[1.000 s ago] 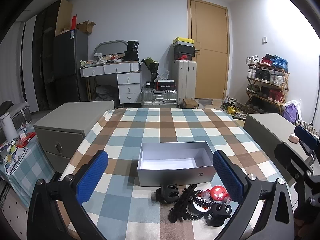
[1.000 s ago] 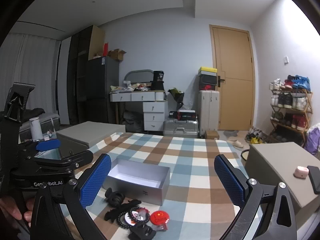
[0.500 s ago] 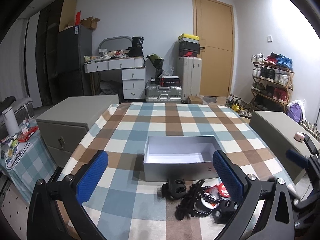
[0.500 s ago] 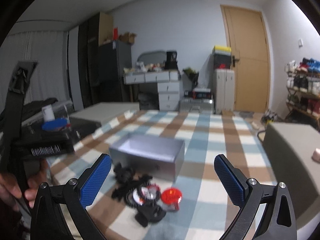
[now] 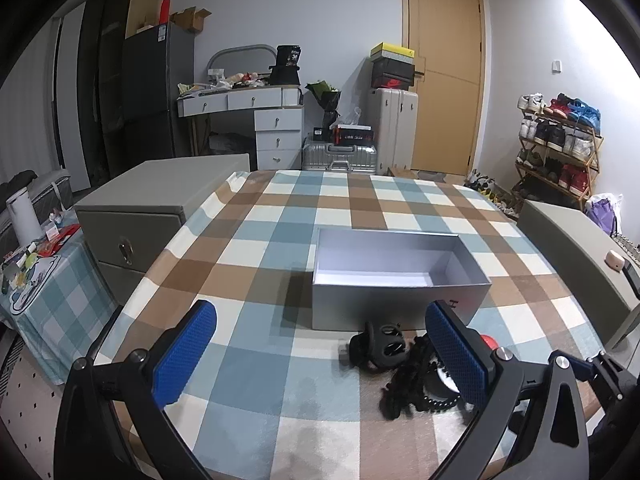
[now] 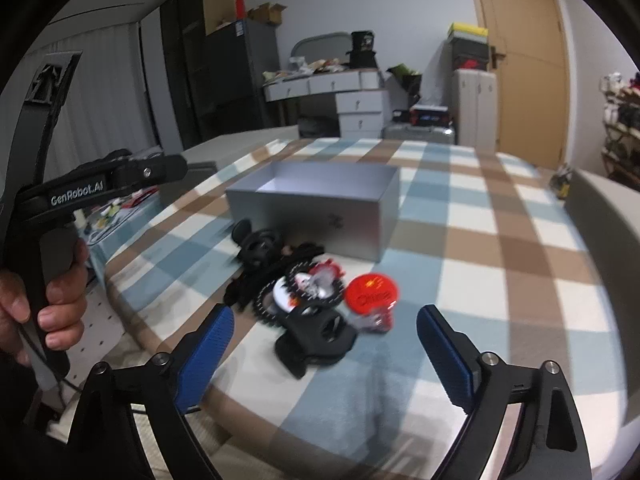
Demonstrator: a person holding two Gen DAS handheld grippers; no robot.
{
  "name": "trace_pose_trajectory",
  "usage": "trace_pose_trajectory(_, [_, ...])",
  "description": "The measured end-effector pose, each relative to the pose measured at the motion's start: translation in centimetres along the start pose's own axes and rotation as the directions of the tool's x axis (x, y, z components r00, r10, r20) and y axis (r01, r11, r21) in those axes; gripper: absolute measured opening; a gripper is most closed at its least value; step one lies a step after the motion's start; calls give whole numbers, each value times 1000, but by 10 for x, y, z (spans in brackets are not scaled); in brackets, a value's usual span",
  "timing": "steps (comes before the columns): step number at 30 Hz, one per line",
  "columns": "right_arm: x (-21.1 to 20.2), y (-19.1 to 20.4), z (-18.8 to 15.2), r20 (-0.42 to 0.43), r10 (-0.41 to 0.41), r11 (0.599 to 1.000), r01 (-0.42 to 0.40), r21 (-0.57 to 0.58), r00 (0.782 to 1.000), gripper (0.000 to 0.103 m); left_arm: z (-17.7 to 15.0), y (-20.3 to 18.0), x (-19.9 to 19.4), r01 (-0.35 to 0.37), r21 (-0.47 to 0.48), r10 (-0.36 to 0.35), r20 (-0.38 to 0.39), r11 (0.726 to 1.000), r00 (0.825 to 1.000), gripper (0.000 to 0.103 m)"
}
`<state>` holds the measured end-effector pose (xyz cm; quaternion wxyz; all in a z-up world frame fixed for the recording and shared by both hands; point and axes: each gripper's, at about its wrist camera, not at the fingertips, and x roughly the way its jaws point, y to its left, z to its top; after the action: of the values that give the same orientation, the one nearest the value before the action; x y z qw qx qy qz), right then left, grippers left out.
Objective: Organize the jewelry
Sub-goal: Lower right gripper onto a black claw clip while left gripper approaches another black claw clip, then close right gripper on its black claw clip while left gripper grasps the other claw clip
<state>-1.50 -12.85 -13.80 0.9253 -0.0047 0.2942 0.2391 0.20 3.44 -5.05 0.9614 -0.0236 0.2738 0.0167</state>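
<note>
An open grey box stands on the checked tablecloth. In front of it lies a small pile: a black hair claw, a black beaded band, a second black claw clip, a red round badge and a toothed black ring. My left gripper hovers open to the left of the pile, holding nothing. My right gripper hangs just short of the second claw clip. Its jaws are closing but still wide, with no pad touching anything. The right wrist view is blurred.
A person's hand holds the left gripper's handle at the table's left edge. Grey cabinets flank the table on both sides. The tablecloth is bare left of the box and behind it. A small pink object sits on the right cabinet.
The right gripper has dropped and tipped down toward the pile, which now looks larger and nearer, and its jaws have narrowed a little. The left gripper has sunk slightly; the box sits further right in its view.
</note>
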Motion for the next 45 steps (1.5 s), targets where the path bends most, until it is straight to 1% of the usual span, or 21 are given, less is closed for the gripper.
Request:
trace_pose_trajectory(2, [5, 3, -3, -13, 4, 1000, -4, -3, 1000, 92, -1, 2, 2, -3, -2, 3, -6, 1000, 1000, 102])
trace_pose_trajectory(4, [10, 7, -6, -29, -10, 1000, 9, -21, 1000, 89, -2, 4, 4, -6, -4, 6, -10, 1000, 1000, 102])
trace_pose_trajectory(6, [15, 11, -8, -44, -23, 999, 21, -37, 999, 83, -3, 5, 4, -9, -6, 9, -14, 1000, 1000, 102])
trace_pose_trajectory(10, [22, 13, -10, -69, -34, 998, 31, -45, 997, 74, -6, 9, 7, -17, -6, 17, -23, 1000, 1000, 102])
trace_pose_trajectory(12, [26, 13, -11, -83, -37, 998, 33, -51, 996, 63, -7, 12, 9, -21, -11, 20, -30, 1000, 999, 102])
trace_pose_trajectory(13, [27, 13, -12, -90, -42, 998, 37, -52, 995, 60, -7, 13, 10, -22, -13, 22, -33, 1000, 999, 102])
trace_pose_trajectory(14, [28, 12, -12, -96, -41, 998, 36, -49, 995, 53, -8, 15, 11, -25, -17, 25, -38, 1000, 999, 102])
trace_pose_trajectory(15, [28, 11, -13, -97, -45, 998, 41, -46, 994, 49, -8, 16, 12, -27, -20, 26, -40, 999, 999, 102])
trace_pose_trajectory(20, [26, 5, -15, -83, -19, 1000, 18, -14, 996, 48, -9, 22, 17, -20, -37, 18, -67, 999, 998, 102])
trace_pose_trajectory(21, [25, 3, -15, -79, -13, 1000, 13, -6, 997, 45, -9, 23, 19, -14, -43, 10, -77, 999, 997, 102])
trace_pose_trajectory(24, [20, -1, -14, -49, 6, 1000, -5, 16, 999, 45, -11, 26, 25, 10, -59, -17, -112, 998, 994, 102])
trace_pose_trajectory(29, [16, -6, -16, -32, 36, 999, -35, 41, 999, 45, -12, 24, 33, 66, -64, -75, -153, 996, 985, 102])
trace_pose_trajectory(32, [11, -9, -16, -13, 52, 997, -52, 52, 999, 45, -12, 23, 45, 139, -83, -154, -205, 987, 967, 102])
trace_pose_trajectory(33, [9, -9, -16, -5, 56, 997, -56, 55, 998, 45, -12, 22, 50, 164, -92, -181, -224, 982, 958, 102])
trace_pose_trajectory(35, [4, -12, -16, 15, 59, 996, -60, 63, 998, 45, -13, 20, 56, 190, -107, -212, -249, 976, 945, 102])
trace_pose_trajectory(38, [-1, -16, -15, 37, 60, 995, -62, 78, 998, 45, -13, 15, 66, 234, -121, -260, -292, 965, 920, 102])
trace_pose_trajectory(42, [1, -21, -11, 29, 44, 994, -46, 95, 999, 45, -13, 7, 73, 287, -129, -314, -329, 949, 890, 102])
trace_pose_trajectory(44, [3, -25, -8, 21, 26, 994, -28, 107, 999, 45, -13, 5, 77, 289, -121, -313, -341, 950, 886, 102])
trace_pose_trajectory(45, [3, -26, -7, 19, 17, 994, -19, 106, 1000, 45, -13, 3, 80, 296, -118, -319, -350, 948, 881, 101])
